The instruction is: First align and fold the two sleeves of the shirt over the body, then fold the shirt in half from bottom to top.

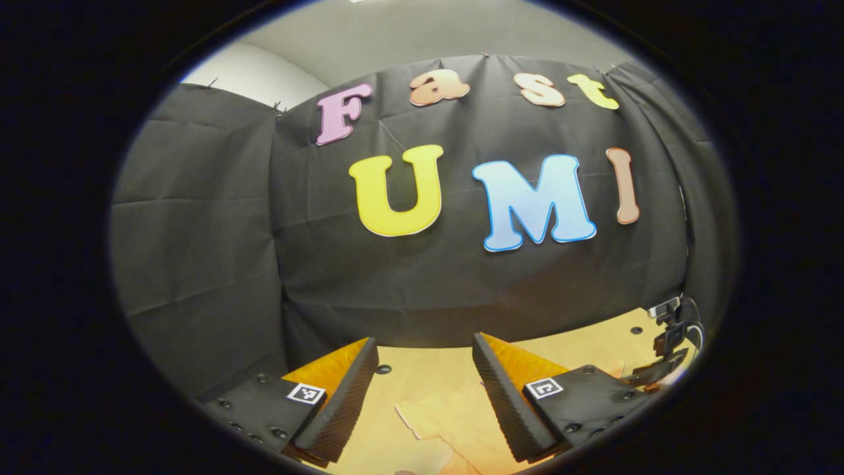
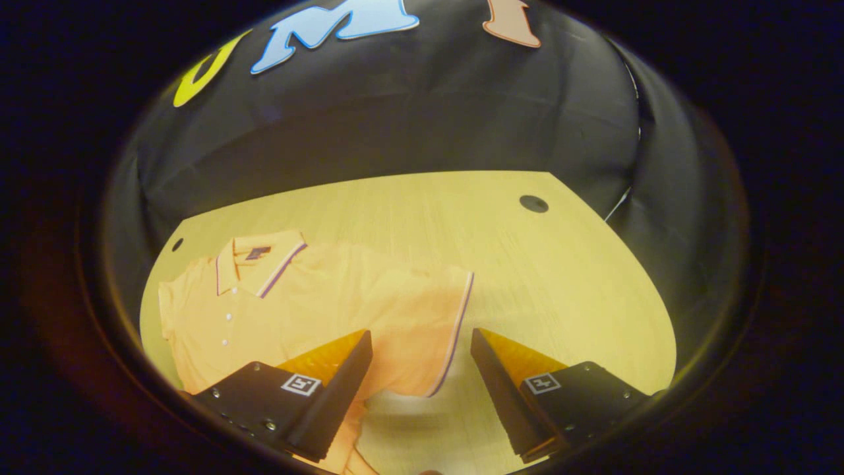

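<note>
Orange polo shirt [image 2: 330, 310] flat on wood counter [image 2: 527, 264], sleeve [image 2: 428, 330] spread. Left gripper [image 1: 425, 396], right gripper [image 2: 422, 382] both released, holding nothing.

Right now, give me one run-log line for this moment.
stage: sleeves unfolded | left gripper: open, above polo shirt | right gripper: open, over sleeve | shirt: flat on table

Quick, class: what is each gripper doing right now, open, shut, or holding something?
Left gripper: open, holding nothing, above the orange short-sleeved polo shirt.
Right gripper: open, holding nothing, over the shirt's sleeve.
</note>
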